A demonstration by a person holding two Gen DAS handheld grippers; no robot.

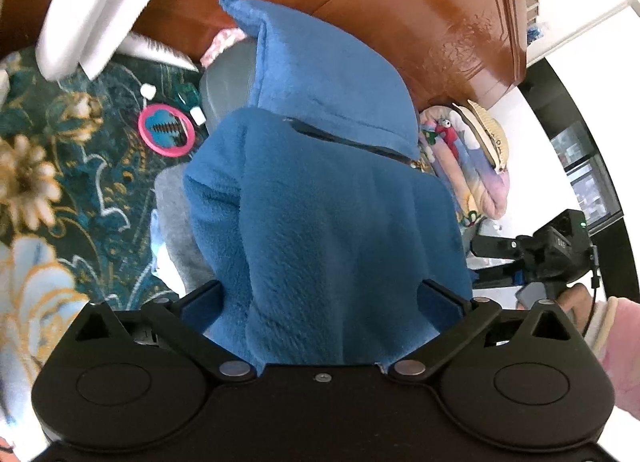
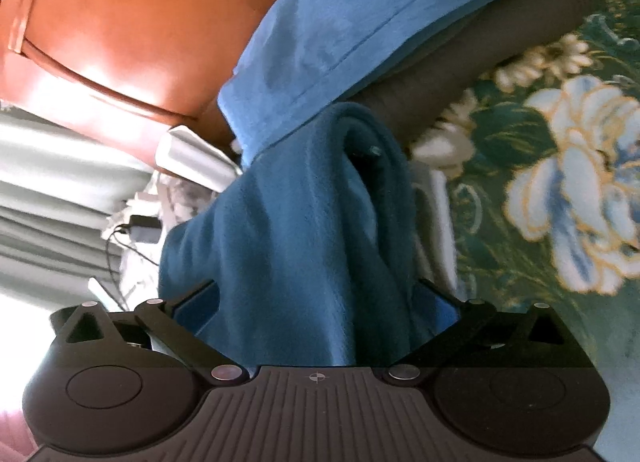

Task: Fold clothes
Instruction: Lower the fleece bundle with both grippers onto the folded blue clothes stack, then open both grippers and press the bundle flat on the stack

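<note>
- Between the wide-spread jaws of the left gripper [image 1: 320, 298] hangs a fold of the blue fleece garment [image 1: 320, 189]; the pads stand clear of the cloth on both sides, so nothing is clamped.
- Same at the right gripper [image 2: 316, 298]: jaws fully apart, a darker fold of the blue fleece garment [image 2: 304, 242] draped between them, unpinched.
- Its far part with a stitched hem lies against the brown wooden headboard [image 1: 420, 9], over grey clothing [image 1: 228, 77].
- Left of the garment, the floral bedspread [image 1: 80, 165] is open apart from a pink round comb case [image 1: 166, 129] and small bits.
- At the right edge sit a folded cartoon quilt [image 1: 468, 157] and straw hat [image 1: 490, 129].
</note>
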